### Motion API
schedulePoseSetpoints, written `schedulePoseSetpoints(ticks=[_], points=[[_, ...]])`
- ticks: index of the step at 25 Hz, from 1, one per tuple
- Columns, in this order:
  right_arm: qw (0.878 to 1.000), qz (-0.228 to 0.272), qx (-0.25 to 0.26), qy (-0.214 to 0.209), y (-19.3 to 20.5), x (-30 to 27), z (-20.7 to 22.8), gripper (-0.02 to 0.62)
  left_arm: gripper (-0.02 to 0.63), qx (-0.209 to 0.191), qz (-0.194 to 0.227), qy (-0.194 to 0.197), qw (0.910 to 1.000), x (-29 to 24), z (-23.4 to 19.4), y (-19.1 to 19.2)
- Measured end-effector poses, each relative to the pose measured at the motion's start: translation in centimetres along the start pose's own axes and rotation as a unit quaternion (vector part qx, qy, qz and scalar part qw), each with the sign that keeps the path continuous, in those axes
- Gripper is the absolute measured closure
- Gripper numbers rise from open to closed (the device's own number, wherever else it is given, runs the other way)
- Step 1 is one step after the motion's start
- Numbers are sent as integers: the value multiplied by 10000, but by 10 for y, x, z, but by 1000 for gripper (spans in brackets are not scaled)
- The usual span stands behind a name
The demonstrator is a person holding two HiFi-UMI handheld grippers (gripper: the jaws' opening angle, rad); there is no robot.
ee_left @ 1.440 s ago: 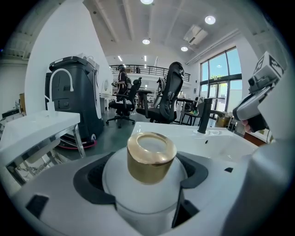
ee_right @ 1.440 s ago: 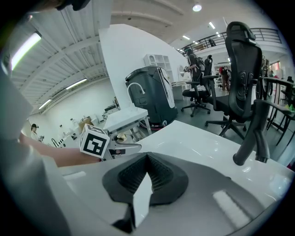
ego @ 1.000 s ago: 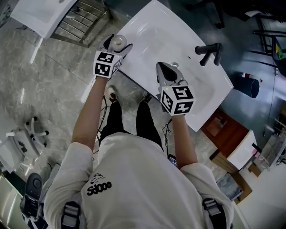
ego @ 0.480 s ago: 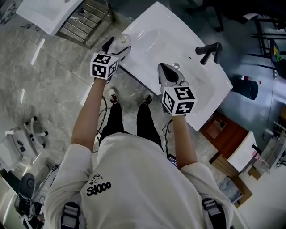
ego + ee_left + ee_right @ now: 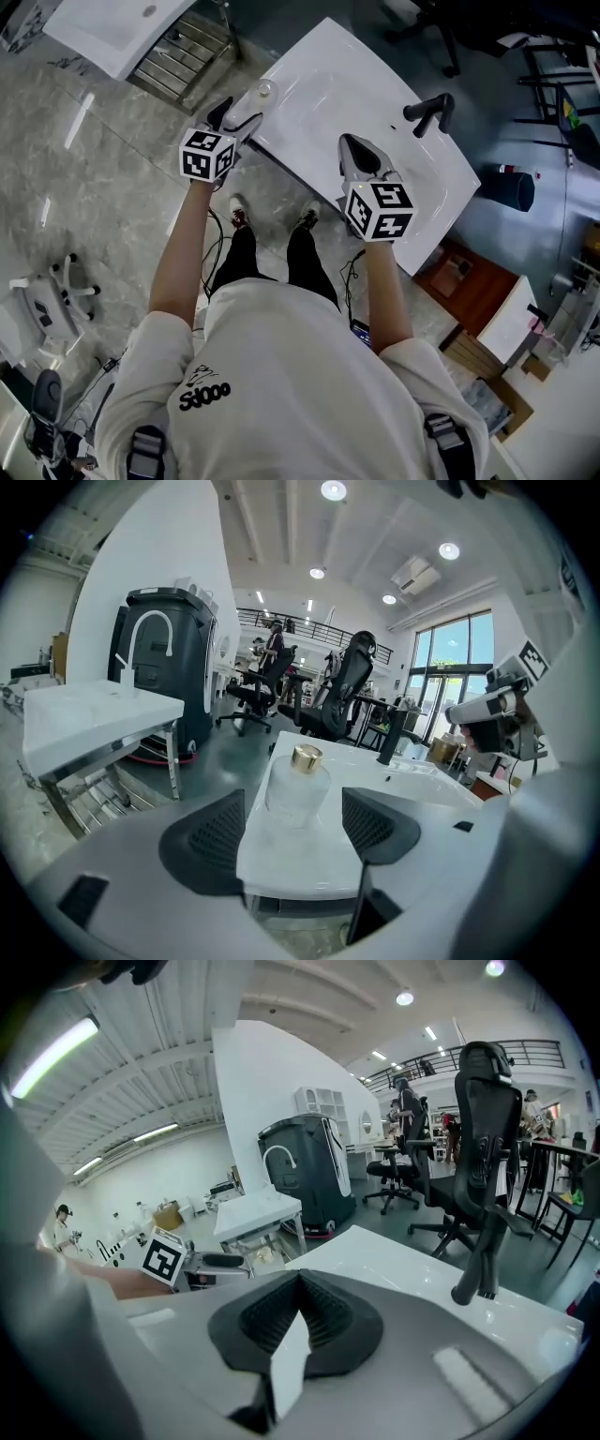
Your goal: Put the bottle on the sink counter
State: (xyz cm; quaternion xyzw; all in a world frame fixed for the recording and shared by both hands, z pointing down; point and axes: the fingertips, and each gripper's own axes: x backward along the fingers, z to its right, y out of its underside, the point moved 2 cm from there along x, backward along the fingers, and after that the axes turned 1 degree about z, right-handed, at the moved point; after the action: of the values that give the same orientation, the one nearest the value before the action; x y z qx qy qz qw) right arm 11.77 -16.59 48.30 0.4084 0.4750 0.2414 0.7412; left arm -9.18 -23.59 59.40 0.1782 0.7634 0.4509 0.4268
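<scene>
A clear glass bottle point(image 5: 265, 90) with a gold cap stands upright on the near left corner of the white sink counter point(image 5: 328, 84). My left gripper point(image 5: 232, 117) is open just short of it, over the counter's edge. In the left gripper view the bottle point(image 5: 298, 785) stands free beyond the dark pads point(image 5: 211, 841) of the left gripper point(image 5: 292, 829). Its jaws have just been closing a little with nothing between them. My right gripper point(image 5: 361, 155) hangs shut and empty over the counter's front edge, and the right gripper view shows the right gripper point(image 5: 298, 1321) with its pads together.
A black faucet point(image 5: 427, 111) rises at the counter's far side beyond the basin. A second white sink on a metal frame point(image 5: 122, 28) stands to the left. Grey stone floor lies below, a wooden cabinet point(image 5: 464, 272) to the right, and office chairs point(image 5: 342, 691) stand behind.
My left gripper has drawn back from the bottle toward the person, leaving it standing on the counter corner. The right gripper has risen slightly.
</scene>
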Motion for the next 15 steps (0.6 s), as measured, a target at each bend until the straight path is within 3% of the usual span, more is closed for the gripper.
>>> schedulePoseSetpoints(ticks=[6,10,15], points=[[9993,267,218,157,-32,10,3,585,451,-348,244,-373,9984,28,-13,-33],[9978,496,393,214,-57,14,0,584,591,-380,570,-393,9969,49,-12,-65],[9953,756,583,180,-86,18,-8,584,600,-500,982,-261,9936,73,1,-106]])
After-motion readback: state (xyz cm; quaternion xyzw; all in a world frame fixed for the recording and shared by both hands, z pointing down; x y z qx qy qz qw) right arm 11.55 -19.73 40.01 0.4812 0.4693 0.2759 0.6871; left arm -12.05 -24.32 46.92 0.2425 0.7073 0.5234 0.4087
